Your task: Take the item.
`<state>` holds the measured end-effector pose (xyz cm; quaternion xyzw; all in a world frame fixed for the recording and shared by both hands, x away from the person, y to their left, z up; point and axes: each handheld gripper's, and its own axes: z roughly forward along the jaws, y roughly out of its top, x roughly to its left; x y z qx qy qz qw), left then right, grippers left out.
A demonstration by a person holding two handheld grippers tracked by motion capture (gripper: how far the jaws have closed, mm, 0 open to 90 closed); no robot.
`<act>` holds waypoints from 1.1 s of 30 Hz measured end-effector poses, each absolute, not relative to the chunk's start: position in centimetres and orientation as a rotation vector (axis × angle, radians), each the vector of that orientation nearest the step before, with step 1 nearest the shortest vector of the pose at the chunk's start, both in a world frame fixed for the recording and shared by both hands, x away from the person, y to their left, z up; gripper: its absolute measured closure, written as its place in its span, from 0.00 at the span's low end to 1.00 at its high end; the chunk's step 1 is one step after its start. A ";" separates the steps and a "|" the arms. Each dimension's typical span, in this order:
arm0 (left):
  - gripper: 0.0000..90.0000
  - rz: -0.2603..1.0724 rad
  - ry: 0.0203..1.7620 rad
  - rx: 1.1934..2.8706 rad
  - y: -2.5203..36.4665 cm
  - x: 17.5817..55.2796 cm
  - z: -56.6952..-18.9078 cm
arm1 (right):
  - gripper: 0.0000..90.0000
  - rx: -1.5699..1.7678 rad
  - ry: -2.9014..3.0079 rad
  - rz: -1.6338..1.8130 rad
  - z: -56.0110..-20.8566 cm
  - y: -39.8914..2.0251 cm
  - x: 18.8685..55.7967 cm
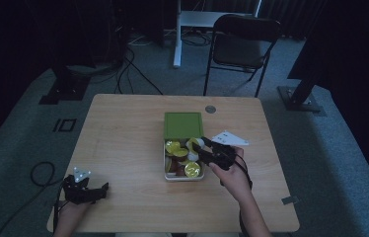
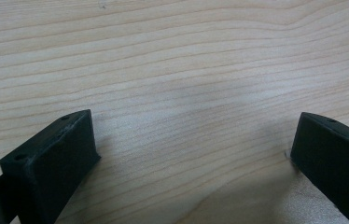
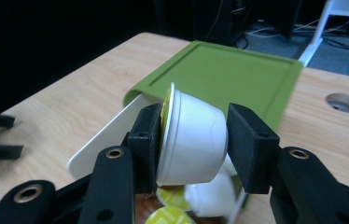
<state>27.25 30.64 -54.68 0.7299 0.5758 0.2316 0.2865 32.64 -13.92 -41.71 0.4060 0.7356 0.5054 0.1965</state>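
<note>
A white capsule with a yellow foil lid (image 3: 189, 140) lies on its side between the jaws of my right gripper (image 3: 192, 140), which is shut on it, lid against one jaw and base against the other. In the high view the right gripper (image 1: 202, 146) holds the capsule (image 1: 192, 143) just above a white box (image 1: 165, 170) that holds several more yellow-lidded capsules (image 1: 192, 169). The box's green lid (image 1: 183, 124) lies at its far end. My left gripper (image 1: 104, 190) rests at the table's near left corner, jaws wide apart over bare wood (image 2: 191, 154).
The wooden table (image 1: 123, 143) has a round cable hole (image 1: 210, 109) beyond the green lid. A black chair (image 1: 241, 49) stands behind the table, and cables (image 1: 42, 173) trail on the floor at the left.
</note>
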 end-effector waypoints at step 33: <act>0.00 0.619 1.538 1.951 30.6 27.2 -54.7 | 0.63 1.320 1.853 1.312 -45.3 -20.2 36.4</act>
